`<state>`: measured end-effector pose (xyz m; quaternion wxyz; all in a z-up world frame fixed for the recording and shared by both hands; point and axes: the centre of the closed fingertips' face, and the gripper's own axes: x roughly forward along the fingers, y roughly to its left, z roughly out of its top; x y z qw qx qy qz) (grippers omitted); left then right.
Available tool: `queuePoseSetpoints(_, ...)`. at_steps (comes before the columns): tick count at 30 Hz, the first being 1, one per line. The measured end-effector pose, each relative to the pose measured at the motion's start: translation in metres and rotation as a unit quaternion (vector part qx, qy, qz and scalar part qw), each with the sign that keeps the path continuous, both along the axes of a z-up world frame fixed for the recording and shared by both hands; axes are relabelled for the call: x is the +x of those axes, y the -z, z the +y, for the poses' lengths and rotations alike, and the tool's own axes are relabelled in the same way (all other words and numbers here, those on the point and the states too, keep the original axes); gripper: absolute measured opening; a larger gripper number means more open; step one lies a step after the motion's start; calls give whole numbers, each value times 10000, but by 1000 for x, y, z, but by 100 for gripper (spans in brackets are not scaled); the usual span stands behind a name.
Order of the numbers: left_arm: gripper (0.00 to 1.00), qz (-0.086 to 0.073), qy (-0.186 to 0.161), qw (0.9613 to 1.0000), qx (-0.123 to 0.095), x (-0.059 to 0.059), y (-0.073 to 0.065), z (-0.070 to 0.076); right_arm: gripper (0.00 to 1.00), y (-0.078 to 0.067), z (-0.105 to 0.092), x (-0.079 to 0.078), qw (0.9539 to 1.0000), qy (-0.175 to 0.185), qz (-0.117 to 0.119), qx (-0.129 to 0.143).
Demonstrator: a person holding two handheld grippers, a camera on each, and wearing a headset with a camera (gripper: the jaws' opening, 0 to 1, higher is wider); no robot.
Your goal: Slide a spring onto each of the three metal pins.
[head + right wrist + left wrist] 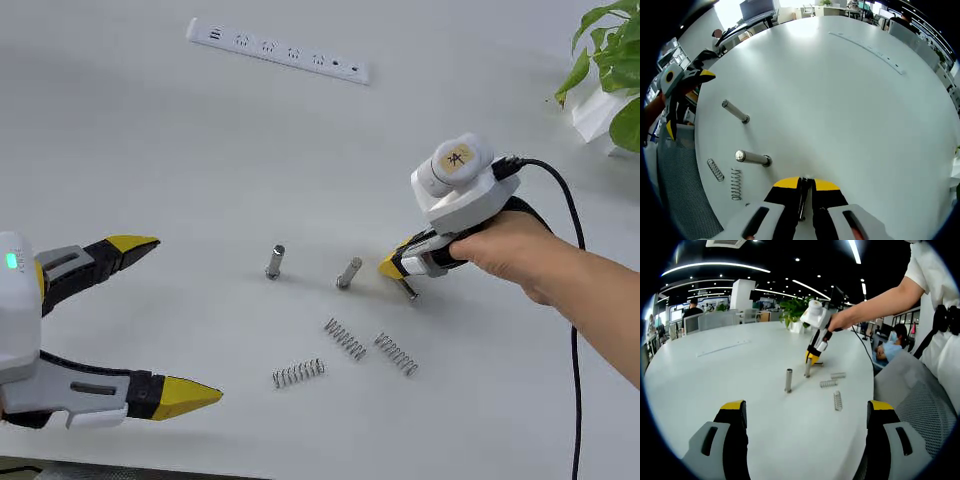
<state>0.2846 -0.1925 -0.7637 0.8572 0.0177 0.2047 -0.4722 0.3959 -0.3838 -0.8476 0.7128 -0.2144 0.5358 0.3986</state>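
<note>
Two metal pins point(275, 261) point(348, 272) stand upright on the white table point(150, 150). My right gripper point(392, 266) is shut on a third pin point(407, 291), which slants down to the table just right of them; this pin point(802, 194) shows as a thin rod between the shut jaws. Three springs point(298, 373) point(344, 338) point(396, 353) lie flat in front of the pins. My left gripper point(180, 320) hovers at the lower left, open and holding nothing. From the left gripper view point(807, 412), the pins point(788, 380) and springs point(828, 383) lie ahead.
A white power strip point(278, 50) lies at the far side of the table. A potted plant point(610, 70) stands at the far right. The right gripper's black cable point(574, 330) trails down the right side. Chairs and people in an office surround the table.
</note>
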Motion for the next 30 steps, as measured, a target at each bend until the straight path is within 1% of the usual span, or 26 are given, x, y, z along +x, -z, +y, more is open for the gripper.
queuePoseSetpoints(2, 99, 1, 13, 10000, 5, 0, 0, -1, 5, 0, 0, -1, 10000, 27, 24, -3)
queuePoseSetpoints(11, 99, 8, 36, 10000, 0, -1, 0, -2, 5, -1, 1, -3, 10000, -22, -16, -12)
queuePoseSetpoints(15, 99, 14, 41, 10000, -2, -2, 0, -2, 5, -4, 2, -3, 10000, -11, -54, 18)
queuePoseSetpoints(24, 99, 14, 75, 10000, 11, -2, 0, -2, 4, -17, 0, -5, 9997, 31, -224, 128)
queuePoseSetpoints(30, 99, 11, 98, 9999, 14, -2, -1, -3, 4, -29, 2, -15, 9992, 78, -295, 240)
